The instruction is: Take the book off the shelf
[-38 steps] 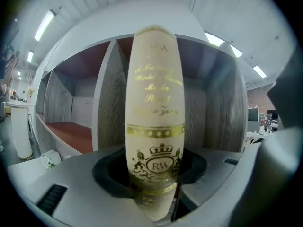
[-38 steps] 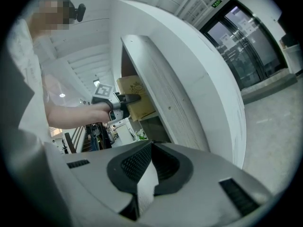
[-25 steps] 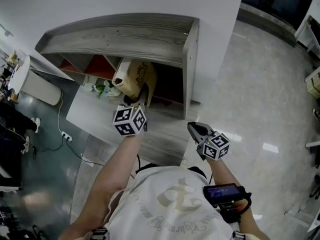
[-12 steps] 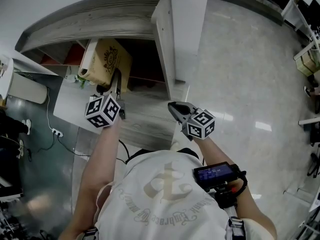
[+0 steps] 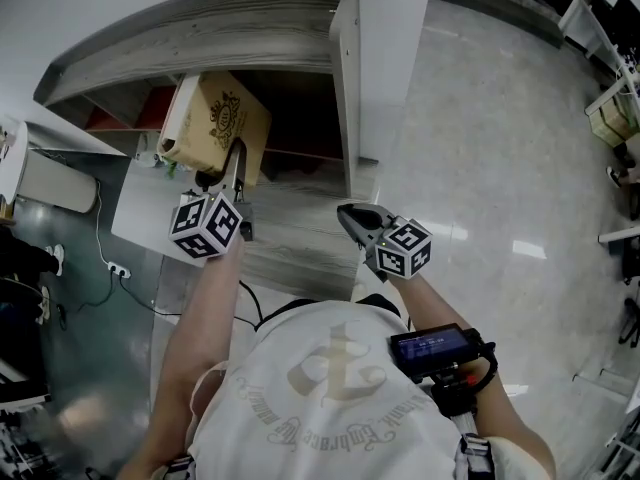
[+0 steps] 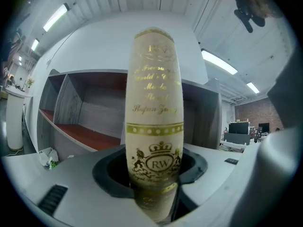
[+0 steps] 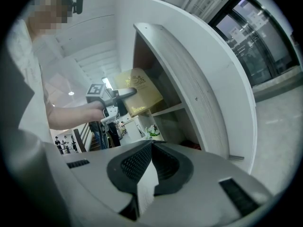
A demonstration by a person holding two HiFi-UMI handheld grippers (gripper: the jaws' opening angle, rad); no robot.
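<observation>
Book (image 5: 215, 118), tan with gilt crest, by grey woodgrain shelf (image 5: 200, 38).

**Tan book held before the shelf**

The book (image 5: 216, 118) is a tan hardcover with gold ornament, gold lettering and a crowned crest on its spine (image 6: 154, 122). It is clamped at its lower edge in the left gripper (image 5: 234, 164), leaning toward 11 o'clock. The grey wood-grain shelf (image 5: 200, 38), with red inner boards, stands open at 12 o'clock behind it.
</observation>
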